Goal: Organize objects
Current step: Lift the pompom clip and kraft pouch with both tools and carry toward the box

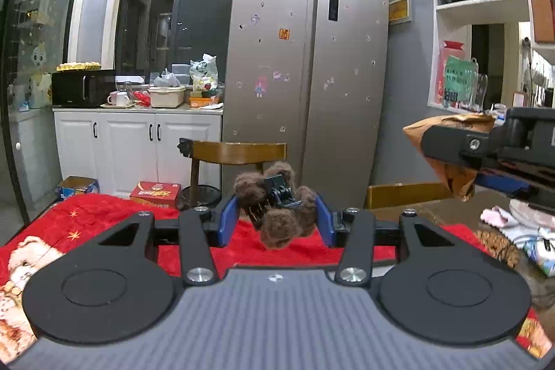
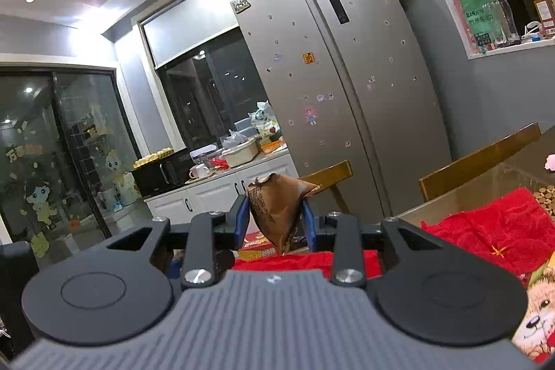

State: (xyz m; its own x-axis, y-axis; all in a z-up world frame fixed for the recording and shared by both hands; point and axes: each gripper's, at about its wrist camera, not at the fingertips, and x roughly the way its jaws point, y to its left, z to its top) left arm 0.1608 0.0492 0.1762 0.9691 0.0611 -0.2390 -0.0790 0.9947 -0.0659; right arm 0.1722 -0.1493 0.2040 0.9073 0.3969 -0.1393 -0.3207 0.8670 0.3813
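Two views, both grippers loaded and raised above the table.
Left wrist view, grip: left gripper (image 1: 277, 217) has its blue pads clamped on a brown fuzzy hair claw clip (image 1: 279, 203), frame centre, clear of the red blanket (image 1: 104, 217) below.
Left wrist view, right edge: right gripper (image 1: 447, 144) enters holding a brown paper packet (image 1: 451, 127).
Right wrist view, grip: right gripper (image 2: 275, 221) pinches the brown paper packet (image 2: 277, 207) at centre; most of the packet droops below the pads, one corner sticking up.
Right wrist view, surroundings: red blanket (image 2: 485, 231) lower right, fridge (image 2: 364, 92) behind.
Risk, clip: the soft fuzz may compress and let it rotate or slip out.
Risk, packet: thin paper held near one edge could tear or slide free in a fast swing.
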